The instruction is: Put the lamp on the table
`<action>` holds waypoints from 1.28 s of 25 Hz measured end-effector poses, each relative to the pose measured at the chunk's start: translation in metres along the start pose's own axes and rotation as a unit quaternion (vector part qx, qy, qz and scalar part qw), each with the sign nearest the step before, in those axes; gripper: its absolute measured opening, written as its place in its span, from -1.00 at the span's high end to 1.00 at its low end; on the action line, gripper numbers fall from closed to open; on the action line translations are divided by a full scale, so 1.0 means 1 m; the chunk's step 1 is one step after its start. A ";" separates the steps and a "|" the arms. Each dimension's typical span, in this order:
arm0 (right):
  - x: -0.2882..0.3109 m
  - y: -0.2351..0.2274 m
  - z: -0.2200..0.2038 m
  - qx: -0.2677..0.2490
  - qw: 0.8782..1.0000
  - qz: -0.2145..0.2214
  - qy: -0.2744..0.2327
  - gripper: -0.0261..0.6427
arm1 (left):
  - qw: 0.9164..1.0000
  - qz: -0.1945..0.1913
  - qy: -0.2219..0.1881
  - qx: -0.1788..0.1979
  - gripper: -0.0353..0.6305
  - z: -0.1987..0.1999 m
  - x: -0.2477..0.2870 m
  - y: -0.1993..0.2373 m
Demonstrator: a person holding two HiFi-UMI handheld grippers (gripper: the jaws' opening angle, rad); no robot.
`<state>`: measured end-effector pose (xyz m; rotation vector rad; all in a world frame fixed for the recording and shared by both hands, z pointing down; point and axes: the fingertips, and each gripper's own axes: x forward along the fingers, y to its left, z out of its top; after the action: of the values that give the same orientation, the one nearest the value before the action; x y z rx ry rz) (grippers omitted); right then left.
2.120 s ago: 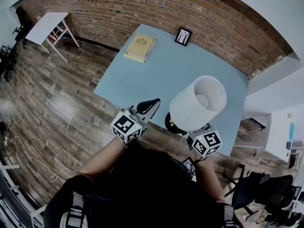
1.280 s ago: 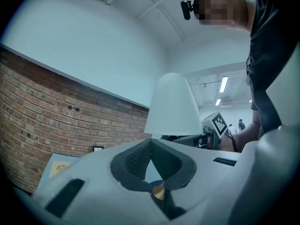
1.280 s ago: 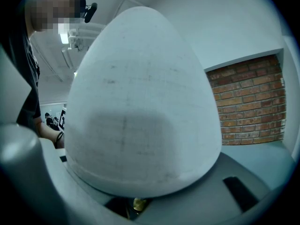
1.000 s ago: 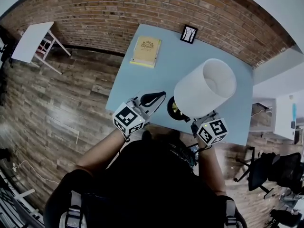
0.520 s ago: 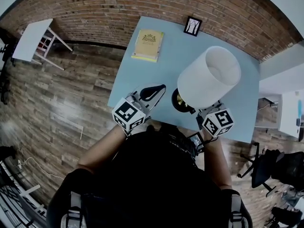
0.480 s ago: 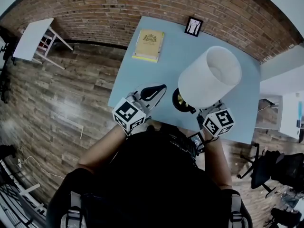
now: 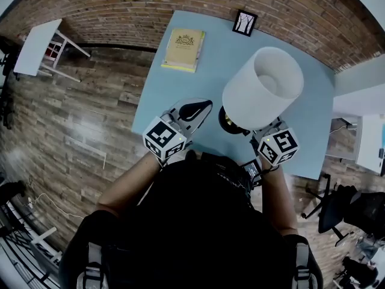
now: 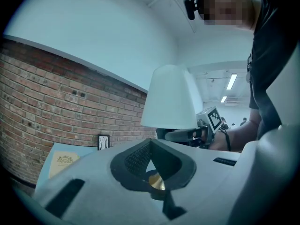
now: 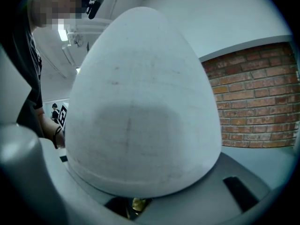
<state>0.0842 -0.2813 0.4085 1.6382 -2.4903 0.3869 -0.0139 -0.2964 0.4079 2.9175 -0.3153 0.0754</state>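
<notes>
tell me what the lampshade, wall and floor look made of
Lampshade: matte white, probably fabric or paper, going by the faint streaky texture up close. Wall: red brick with pale mortar lines. Floor: wood planks or wood-look laminate, with visible grain and a slight sheen.

my tongs: two, left tongs [image 7: 194,110] and right tongs [image 7: 260,131]
lamp [image 7: 263,88]: one
book [image 7: 182,49]: one
framed picture [image 7: 245,22]: one
desk [image 7: 174,92]: one
white side table [image 7: 37,38]: one

Brick wall [image 7: 120,5], wooden floor [image 7: 78,125], white side table [image 7: 36,38]
</notes>
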 end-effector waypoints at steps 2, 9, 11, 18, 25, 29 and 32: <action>0.002 -0.009 -0.005 -0.001 1.000 0.003 0.006 0.57 | 1.000 -0.001 0.007 -0.004 0.87 -0.006 0.010 0.001; 0.011 -0.043 -0.023 0.020 1.000 -0.003 0.010 0.57 | 0.999 0.004 0.028 -0.031 0.87 -0.027 0.040 0.017; 0.016 -0.053 -0.027 0.023 1.000 -0.001 0.012 0.57 | 0.999 0.005 0.035 -0.034 0.87 -0.031 0.050 0.022; 0.034 -0.084 -0.047 0.027 0.999 -0.003 0.030 0.57 | 0.997 0.003 0.057 -0.044 0.87 -0.046 0.078 0.042; 0.041 -0.104 -0.067 0.036 0.998 -0.004 0.046 0.57 | 0.996 -0.003 0.079 -0.046 0.87 -0.067 0.101 0.051; 0.045 -0.114 -0.076 0.042 0.998 0.000 0.050 0.57 | 0.995 0.000 0.088 -0.056 0.87 -0.077 0.112 0.056; 0.050 -0.122 -0.080 0.043 0.998 0.001 0.051 0.57 | 0.994 0.001 0.091 -0.060 0.87 -0.082 0.121 0.060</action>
<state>0.1736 -0.3478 0.5150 1.6020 -2.4329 0.5717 0.0889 -0.3616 0.5084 2.7665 -0.2808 0.3099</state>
